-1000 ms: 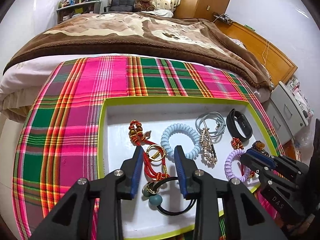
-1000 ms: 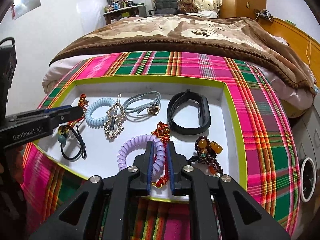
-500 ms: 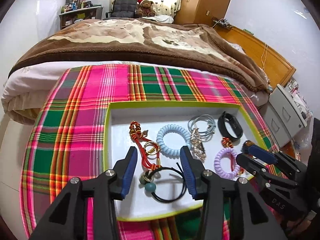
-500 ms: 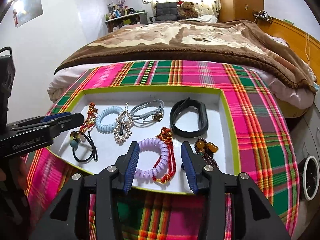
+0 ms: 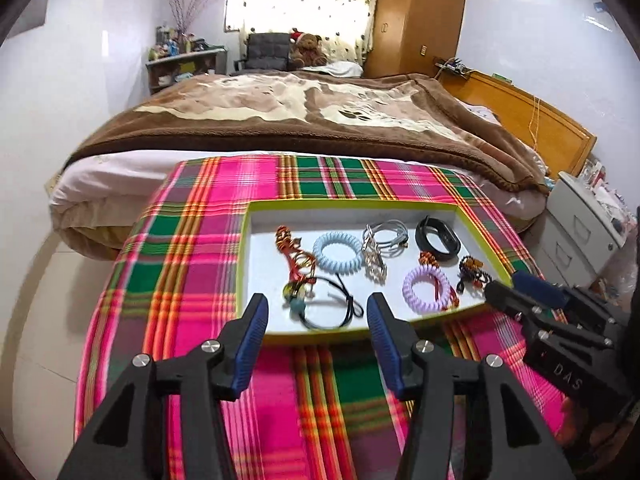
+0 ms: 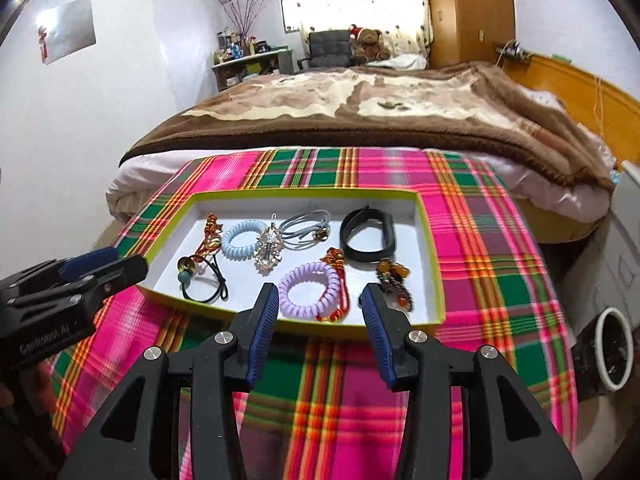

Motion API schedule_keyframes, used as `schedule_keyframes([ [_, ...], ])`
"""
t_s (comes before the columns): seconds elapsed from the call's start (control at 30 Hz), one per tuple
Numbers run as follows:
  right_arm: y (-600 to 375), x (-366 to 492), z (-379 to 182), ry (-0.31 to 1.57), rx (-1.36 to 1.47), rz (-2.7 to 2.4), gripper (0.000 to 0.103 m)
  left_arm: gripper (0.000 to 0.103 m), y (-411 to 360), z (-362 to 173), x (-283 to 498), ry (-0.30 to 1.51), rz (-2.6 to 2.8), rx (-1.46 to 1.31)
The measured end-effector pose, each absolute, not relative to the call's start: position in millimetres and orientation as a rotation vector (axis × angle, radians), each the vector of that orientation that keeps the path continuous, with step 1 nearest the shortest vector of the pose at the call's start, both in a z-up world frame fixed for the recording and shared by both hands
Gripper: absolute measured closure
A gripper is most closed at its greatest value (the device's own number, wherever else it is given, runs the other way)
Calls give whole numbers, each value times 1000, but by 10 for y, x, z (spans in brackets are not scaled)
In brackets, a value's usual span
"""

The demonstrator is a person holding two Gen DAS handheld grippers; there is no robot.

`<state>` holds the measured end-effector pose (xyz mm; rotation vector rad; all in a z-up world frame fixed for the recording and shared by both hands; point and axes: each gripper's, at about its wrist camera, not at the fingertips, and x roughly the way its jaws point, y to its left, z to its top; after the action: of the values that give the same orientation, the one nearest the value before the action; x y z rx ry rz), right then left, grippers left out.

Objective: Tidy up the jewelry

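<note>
A white tray with a lime-green rim [image 5: 244,264] [image 6: 430,264] lies on a plaid cloth. In it lie a black hair tie with a teal bead [image 5: 328,310] [image 6: 202,280], a red cord bracelet [image 5: 294,254], a light-blue coil tie [image 5: 338,252] [image 6: 242,244], a crystal clip [image 5: 374,260] [image 6: 268,254], a grey cord [image 5: 390,232], a black band [image 5: 436,238] [image 6: 368,236], a purple coil tie [image 5: 426,290] [image 6: 310,290] and a beaded bracelet [image 6: 394,280]. My left gripper [image 5: 318,320] is open and empty above the tray's near edge. My right gripper [image 6: 318,308] is open and empty, also short of the near edge.
The plaid cloth [image 5: 192,264] covers a small table at the foot of a bed with a brown blanket [image 5: 304,108]. A white drawer unit [image 5: 584,232] stands at the right. A white-rimmed bin [image 6: 614,354] sits on the floor at the right.
Both grippers have pulled back and up from the tray. The right gripper, shut around the purple coil tie and red cord, has opened and left them in the tray.
</note>
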<state>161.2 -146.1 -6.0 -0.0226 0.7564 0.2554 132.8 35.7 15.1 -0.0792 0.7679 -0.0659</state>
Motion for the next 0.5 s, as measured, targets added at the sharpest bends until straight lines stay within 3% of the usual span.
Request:
schedule_keyframes([
  [0.5, -1507, 1174, 14, 695, -31, 208, 59, 49, 186, 134, 814, 709, 82, -42],
])
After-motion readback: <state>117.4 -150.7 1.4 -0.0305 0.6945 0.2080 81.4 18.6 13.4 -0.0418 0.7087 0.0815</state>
